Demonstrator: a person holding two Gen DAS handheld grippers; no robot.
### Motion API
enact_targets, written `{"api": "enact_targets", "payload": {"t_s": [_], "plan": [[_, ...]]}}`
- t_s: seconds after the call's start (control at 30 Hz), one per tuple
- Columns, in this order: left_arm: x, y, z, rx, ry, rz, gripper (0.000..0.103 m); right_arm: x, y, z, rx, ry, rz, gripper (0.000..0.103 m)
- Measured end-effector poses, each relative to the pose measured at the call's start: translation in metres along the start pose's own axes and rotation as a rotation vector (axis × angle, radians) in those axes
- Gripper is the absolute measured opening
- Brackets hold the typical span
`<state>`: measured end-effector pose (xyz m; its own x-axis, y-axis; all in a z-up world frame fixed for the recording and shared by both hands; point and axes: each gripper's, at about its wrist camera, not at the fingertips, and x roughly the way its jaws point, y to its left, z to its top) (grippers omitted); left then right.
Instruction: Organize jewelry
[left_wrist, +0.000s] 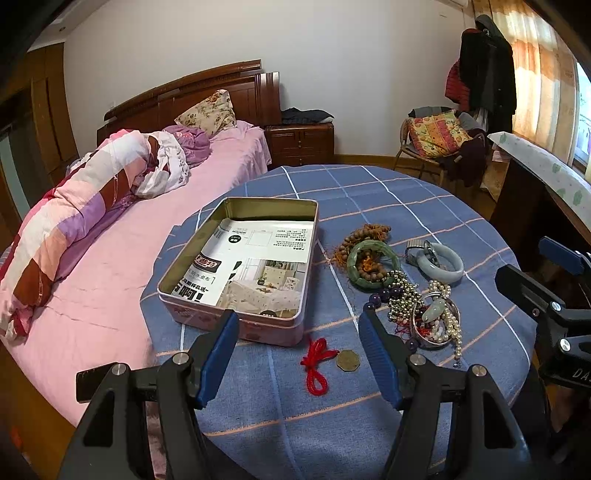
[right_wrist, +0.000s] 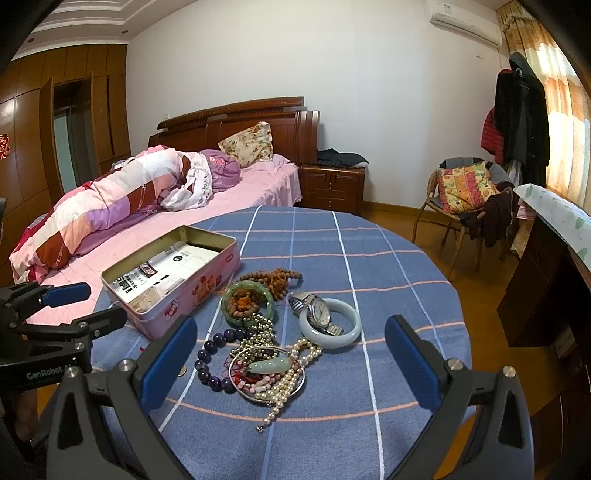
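Left tool and right tool wide open, holding nothing, above jewelry pile beside open tin, probably ready for sorting

Tangled jewelry heaped beside open pink tin.

One open pink rectangular metal tin sits on the surface, one printed paper sheet lining it. Bangles: two, one green jade bangle and one pale grey-white jade bangle. One silver wristwatch. One thin silver wire bangle, one pale green jade pendant. Bead strings: one brown wooden, one dark purple, one silvery metal ball, one white pearl. One red knotted cord, one brass many-sided coin.
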<state>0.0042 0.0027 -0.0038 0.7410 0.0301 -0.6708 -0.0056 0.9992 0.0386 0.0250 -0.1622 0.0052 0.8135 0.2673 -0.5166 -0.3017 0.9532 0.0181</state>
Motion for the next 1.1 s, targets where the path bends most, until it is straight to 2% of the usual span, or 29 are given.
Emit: {"api": "enact_targets", "payload": {"t_s": [1.1], "plan": [[0.0000,0.0027,0.0015,0.001,-0.001,0.005,0.067,0.0049,0.0003,-0.0045,0.001,0.016,0.006,0.103]]}}
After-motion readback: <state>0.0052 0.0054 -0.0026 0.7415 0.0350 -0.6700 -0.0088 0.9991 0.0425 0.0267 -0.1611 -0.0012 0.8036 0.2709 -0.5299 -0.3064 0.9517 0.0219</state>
